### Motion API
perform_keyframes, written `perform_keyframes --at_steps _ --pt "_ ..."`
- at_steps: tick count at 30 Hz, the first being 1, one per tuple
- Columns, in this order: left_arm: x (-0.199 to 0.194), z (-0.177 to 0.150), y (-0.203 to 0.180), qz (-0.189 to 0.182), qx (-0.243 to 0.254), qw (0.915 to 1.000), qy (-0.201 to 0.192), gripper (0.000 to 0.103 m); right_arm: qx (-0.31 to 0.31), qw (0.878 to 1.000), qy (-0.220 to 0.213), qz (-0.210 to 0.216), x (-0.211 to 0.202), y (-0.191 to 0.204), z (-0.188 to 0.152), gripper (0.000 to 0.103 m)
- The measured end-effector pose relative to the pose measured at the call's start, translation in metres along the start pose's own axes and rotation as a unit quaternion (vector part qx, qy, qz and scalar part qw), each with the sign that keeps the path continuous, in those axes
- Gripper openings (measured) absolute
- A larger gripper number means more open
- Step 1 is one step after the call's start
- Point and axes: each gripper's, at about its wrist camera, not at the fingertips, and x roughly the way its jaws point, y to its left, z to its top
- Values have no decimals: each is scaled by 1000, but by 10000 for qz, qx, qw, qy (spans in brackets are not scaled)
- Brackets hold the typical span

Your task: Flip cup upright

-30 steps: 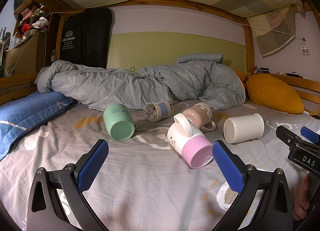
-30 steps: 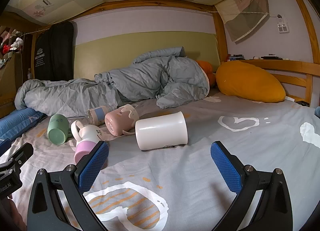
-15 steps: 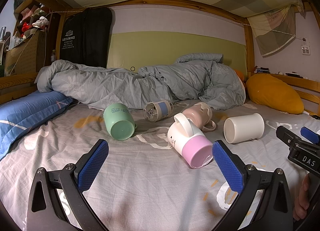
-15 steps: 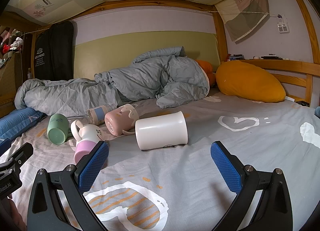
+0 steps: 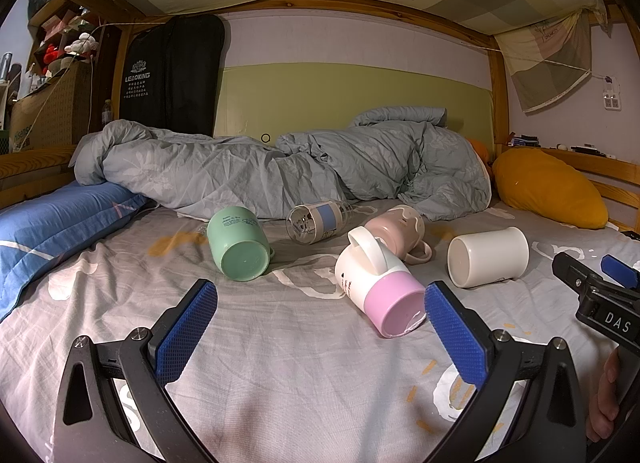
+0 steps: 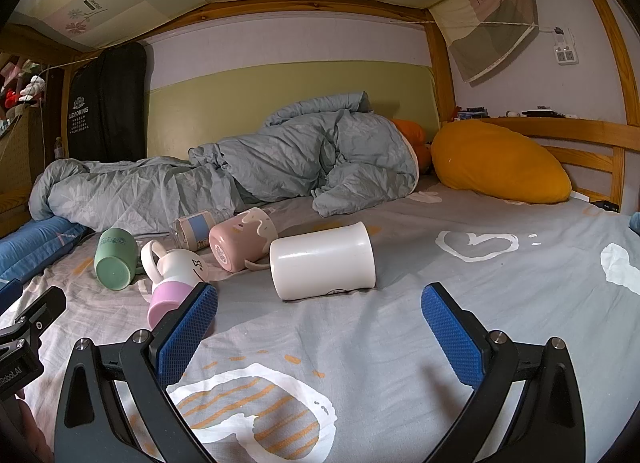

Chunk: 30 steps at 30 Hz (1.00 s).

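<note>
Several cups lie on their sides on the bed sheet. In the left wrist view: a green mug [image 5: 239, 245], a clear bottle with a blue label [image 5: 318, 220], a pink mug [image 5: 398, 231], a white-and-pink mug [image 5: 380, 287] and a white cup [image 5: 487, 256]. My left gripper [image 5: 320, 323] is open and empty, just short of the white-and-pink mug. In the right wrist view my right gripper [image 6: 318, 327] is open and empty, just in front of the white cup [image 6: 323, 260]. The white-and-pink mug [image 6: 173, 281], pink mug [image 6: 240, 239] and green mug [image 6: 115, 257] lie left of it.
A crumpled grey duvet [image 5: 280, 171] lies across the back of the bed. A blue pillow [image 5: 52, 231] lies at the left, an orange cushion [image 6: 500, 161] at the right by the wooden rail [image 6: 580, 135]. The right gripper shows at the left view's right edge [image 5: 600, 295].
</note>
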Motion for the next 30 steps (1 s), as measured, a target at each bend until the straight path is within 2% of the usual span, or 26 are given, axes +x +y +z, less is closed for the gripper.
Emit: perform_keyframes --at_steps 30 --pt "0 0 1 -2 -7 10000 7 103 98 9998 148 -24 7 -4 -7 103"
